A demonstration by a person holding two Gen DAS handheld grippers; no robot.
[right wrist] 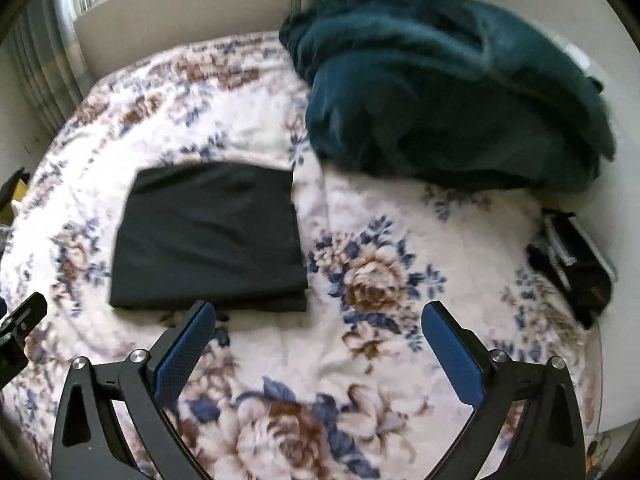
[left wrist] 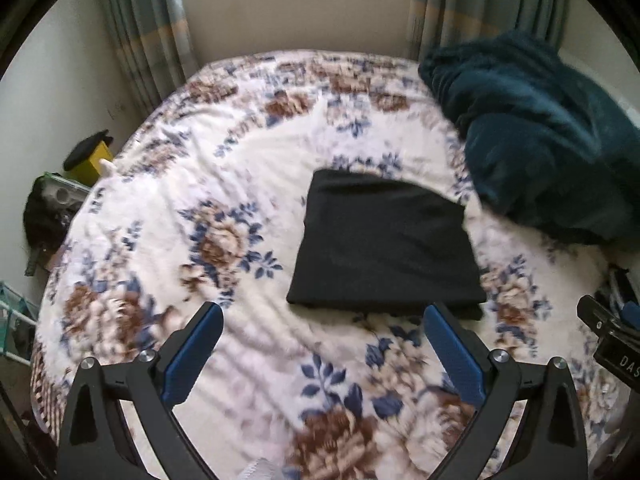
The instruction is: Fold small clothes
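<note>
A black garment (left wrist: 384,244) lies folded into a neat rectangle on the floral bedspread (left wrist: 168,184). It also shows in the right wrist view (right wrist: 208,236). My left gripper (left wrist: 322,312) is open and empty, just short of the garment's near edge. My right gripper (right wrist: 318,310) is open and empty, near the garment's front right corner, with its left finger (right wrist: 192,336) close to that edge. Part of the right gripper's body (left wrist: 612,336) shows at the right edge of the left wrist view.
A crumpled dark teal blanket (right wrist: 448,92) lies at the back right of the bed. A black object (right wrist: 572,264) lies near the bed's right edge. Curtains (left wrist: 136,28) and a window are behind. Clutter and a yellow box (left wrist: 90,162) stand left of the bed.
</note>
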